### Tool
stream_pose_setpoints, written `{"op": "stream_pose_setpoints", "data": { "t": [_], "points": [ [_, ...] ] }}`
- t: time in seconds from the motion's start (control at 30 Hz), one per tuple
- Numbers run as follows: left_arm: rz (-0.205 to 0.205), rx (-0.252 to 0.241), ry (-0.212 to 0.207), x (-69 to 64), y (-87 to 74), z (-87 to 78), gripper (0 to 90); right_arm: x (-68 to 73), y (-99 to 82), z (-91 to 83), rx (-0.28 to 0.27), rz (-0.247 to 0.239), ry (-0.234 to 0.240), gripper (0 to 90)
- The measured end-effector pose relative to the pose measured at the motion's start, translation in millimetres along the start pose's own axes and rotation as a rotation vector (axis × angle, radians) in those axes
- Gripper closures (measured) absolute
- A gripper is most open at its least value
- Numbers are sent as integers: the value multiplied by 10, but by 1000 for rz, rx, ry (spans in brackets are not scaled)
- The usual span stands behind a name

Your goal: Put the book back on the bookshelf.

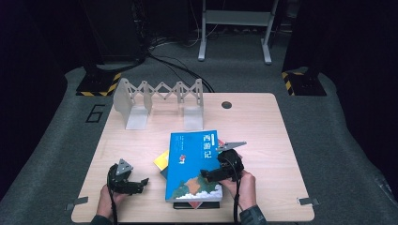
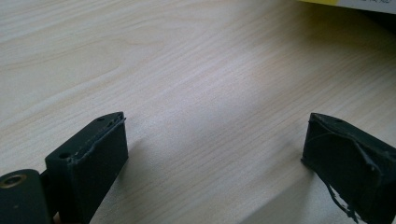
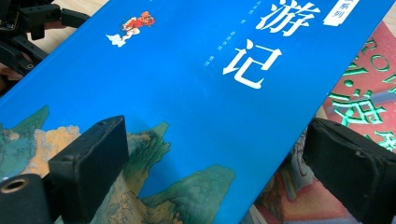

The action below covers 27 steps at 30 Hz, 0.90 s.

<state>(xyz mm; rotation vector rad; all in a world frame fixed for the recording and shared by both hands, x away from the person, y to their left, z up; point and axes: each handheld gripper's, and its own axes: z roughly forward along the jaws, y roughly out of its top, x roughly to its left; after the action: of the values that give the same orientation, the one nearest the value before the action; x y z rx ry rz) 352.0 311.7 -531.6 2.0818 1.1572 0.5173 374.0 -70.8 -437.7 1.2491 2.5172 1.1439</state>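
A blue picture book (image 1: pixel 192 164) with white characters tops a small stack at the table's front middle. My right gripper (image 1: pixel 205 175) reaches in from the book's right side. In the right gripper view the blue cover (image 3: pixel 187 84) runs slantwise between the jaws of the right gripper (image 3: pixel 215 158). They stand wide apart, one over the cover and one over a red book (image 3: pixel 369 88) beneath, and neither pad presses on anything. My left gripper (image 1: pixel 142 183) rests at the front left, and in its own view the left gripper (image 2: pixel 215 154) is open over bare wood.
A yellow book (image 1: pixel 162 160) pokes out at the stack's left, and its corner (image 2: pixel 322 2) shows in the left gripper view. A dark book (image 1: pixel 187 205) lies at the bottom. A grey folding book rack (image 1: pixel 159 101) stands at the table's back left. A cable hole (image 1: pixel 226 104) sits behind.
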Motion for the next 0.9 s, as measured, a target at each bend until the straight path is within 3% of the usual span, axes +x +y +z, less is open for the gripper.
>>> {"op": "stream_pose_setpoints", "data": {
  "t": [0.53, 0.57, 0.77, 0.9],
  "points": [
    [-2, -5, 1, -3, -2, 2, 65, 12, 11, 4, 4, 16, -8, 69],
    [-2, -5, 1, -3, -2, 2, 65, 0, 14, 7, 0, 0, -10, 70],
    [-2, -5, 1, -3, -2, 2, 65, 12, 30, 11, 13, 24, -6, 77],
    [-2, -3, 1, -3, -2, 1, 65, 6, 48, 35, 5, 3, -9, 78]
  ]
}}
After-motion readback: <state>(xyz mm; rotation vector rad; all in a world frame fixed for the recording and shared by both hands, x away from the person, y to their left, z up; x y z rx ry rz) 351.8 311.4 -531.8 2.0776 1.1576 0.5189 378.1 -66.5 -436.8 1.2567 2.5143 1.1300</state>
